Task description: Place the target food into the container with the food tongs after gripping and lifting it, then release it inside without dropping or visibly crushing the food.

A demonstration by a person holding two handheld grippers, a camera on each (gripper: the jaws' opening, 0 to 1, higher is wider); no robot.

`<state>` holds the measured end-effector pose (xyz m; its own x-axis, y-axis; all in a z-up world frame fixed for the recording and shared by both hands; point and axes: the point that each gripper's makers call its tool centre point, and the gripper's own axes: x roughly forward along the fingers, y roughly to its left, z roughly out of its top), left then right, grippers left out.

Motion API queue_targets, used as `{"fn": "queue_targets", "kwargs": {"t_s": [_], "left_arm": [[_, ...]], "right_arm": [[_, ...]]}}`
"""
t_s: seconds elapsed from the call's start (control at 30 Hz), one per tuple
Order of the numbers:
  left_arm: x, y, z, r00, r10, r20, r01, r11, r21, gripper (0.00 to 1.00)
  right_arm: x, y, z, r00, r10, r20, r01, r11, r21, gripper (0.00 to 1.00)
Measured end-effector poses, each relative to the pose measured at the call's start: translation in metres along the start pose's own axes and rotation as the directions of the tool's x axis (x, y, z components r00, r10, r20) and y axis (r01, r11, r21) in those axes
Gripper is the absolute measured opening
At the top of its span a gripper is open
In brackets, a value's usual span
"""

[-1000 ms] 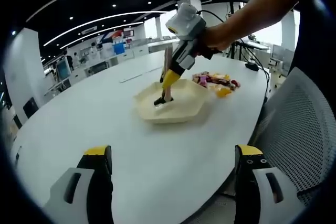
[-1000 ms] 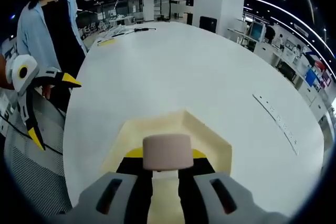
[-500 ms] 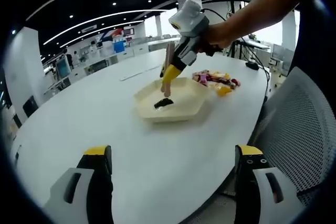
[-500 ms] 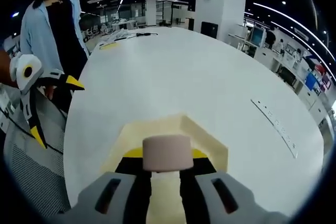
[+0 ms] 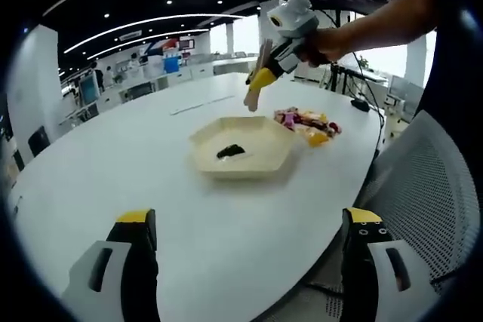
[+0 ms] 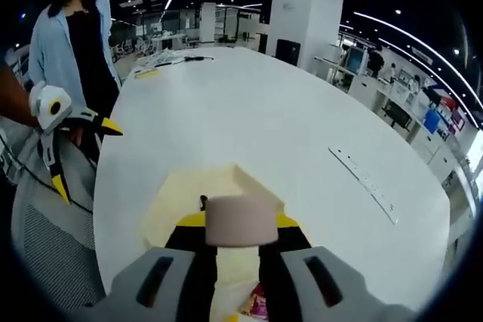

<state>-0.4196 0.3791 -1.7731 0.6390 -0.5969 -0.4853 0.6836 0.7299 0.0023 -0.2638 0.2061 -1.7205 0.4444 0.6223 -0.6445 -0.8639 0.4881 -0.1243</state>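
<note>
Raised since one second ago, the right hand-held gripper [image 5: 253, 100] now hangs above and clear of the cream hexagonal container [image 5: 243, 148], where earlier its tips reached down into it. It appears in the upper centre of the left gripper view, gripped by a person's hand [image 5: 321, 43], its jaws clenched on the wooden food tongs [image 5: 259, 73], which point down toward the container without touching it. A dark piece of food [image 5: 230, 151] lies released on the container floor, left of its middle. Just right of the container, a pile of mixed foods [image 5: 308, 122] in pink, yellow and red rests on the white surface [image 5: 113, 164]. Both jaws of the left hand-held gripper [image 5: 245, 224] rise at the bottom corners of that view, spread wide with nothing between them. In the right gripper view, the round pale end of the tongs stands at lower centre between the closed jaws, the container lies behind it, and the left hand-held gripper shows at the left edge.
</note>
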Motion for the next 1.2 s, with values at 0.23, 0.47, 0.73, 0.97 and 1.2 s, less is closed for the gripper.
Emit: {"fn": "queue_targets", "kwargs": {"t_s": [0.23,0.47,0.73,0.97,1.2], "left_arm": [[0.0,-0.002,0.003,1.0,-0.005,0.021,0.005,1.0,-0.004,0.99],[0.0,-0.003,0.003,1.0,-0.008,0.02,0.008,1.0,-0.006,0.99],[0.001,-0.004,0.003,1.0,-0.005,0.017,0.004,1.0,0.022,0.99],[0.002,-0.005,0.001,1.0,-0.009,0.004,0.008,0.999,0.043,0.99],[0.002,-0.006,0.0,1.0,-0.012,0.001,0.012,0.999,0.04,0.99]], "right_arm": [[-0.025,-0.015,-0.014,0.999,-0.045,-0.006,0.045,0.999,0.008,0.19],[-0.05,-0.02,-0.032,0.997,-0.069,-0.017,0.069,0.997,0.023,0.2],[-0.085,-0.026,-0.071,0.99,-0.131,-0.06,0.136,0.988,0.072,0.2],[-0.105,-0.035,-0.106,0.976,-0.19,-0.11,0.205,0.968,0.147,0.2],[-0.114,-0.041,-0.124,0.963,-0.237,-0.133,0.26,0.942,0.21,0.2]]}}
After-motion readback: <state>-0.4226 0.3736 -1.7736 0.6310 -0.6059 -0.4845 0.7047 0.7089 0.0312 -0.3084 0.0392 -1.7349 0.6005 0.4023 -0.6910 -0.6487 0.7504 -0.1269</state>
